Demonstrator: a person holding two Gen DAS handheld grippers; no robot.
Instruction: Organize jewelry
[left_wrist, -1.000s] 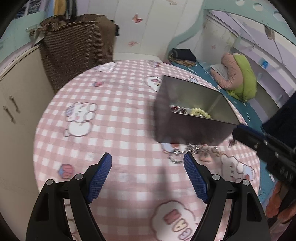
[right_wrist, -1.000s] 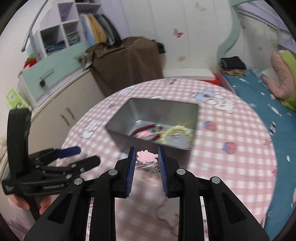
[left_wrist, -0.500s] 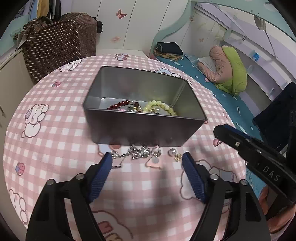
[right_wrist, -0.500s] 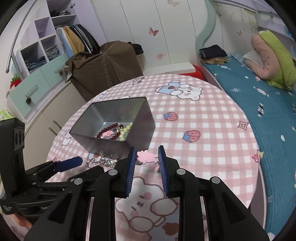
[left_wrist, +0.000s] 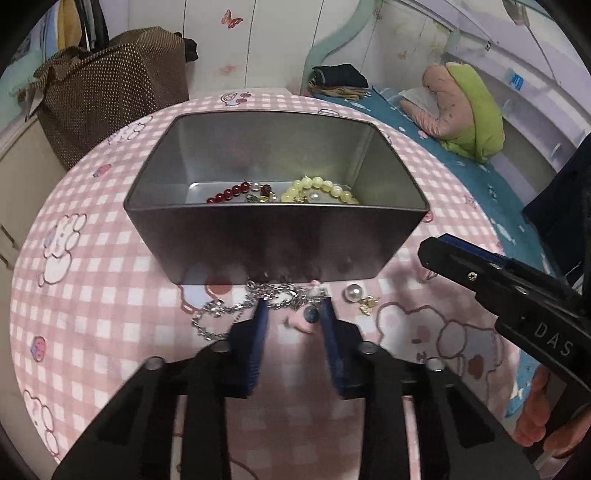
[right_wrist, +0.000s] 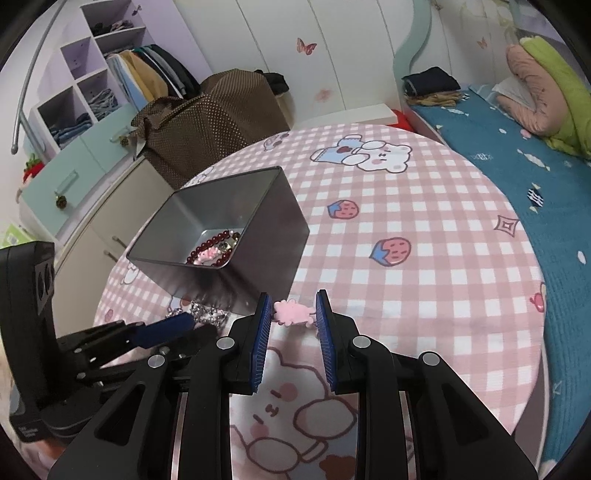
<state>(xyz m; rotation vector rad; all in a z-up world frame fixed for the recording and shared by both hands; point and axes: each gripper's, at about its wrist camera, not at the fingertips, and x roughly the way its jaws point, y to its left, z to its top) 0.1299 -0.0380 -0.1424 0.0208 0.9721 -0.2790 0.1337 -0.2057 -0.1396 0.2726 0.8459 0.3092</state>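
A grey metal tin stands on the pink checked tablecloth and holds a red bead bracelet and a yellow bead bracelet. A silver chain with a pink charm lies on the cloth just in front of the tin. My left gripper has narrowed around the chain's middle; whether it grips is unclear. A pearl earring lies to its right. My right gripper is shut on a pink cloud-shaped hair clip, held above the cloth right of the tin.
The round table's edge drops to a blue bed on the right. A brown dotted bag and cabinets stand behind the table. The right gripper's body reaches in at the left wrist view's right side.
My left gripper moved forward to the chain and its fingers closed in from wide open. My right gripper, still holding the pink clip, swung away to the right of the tin.
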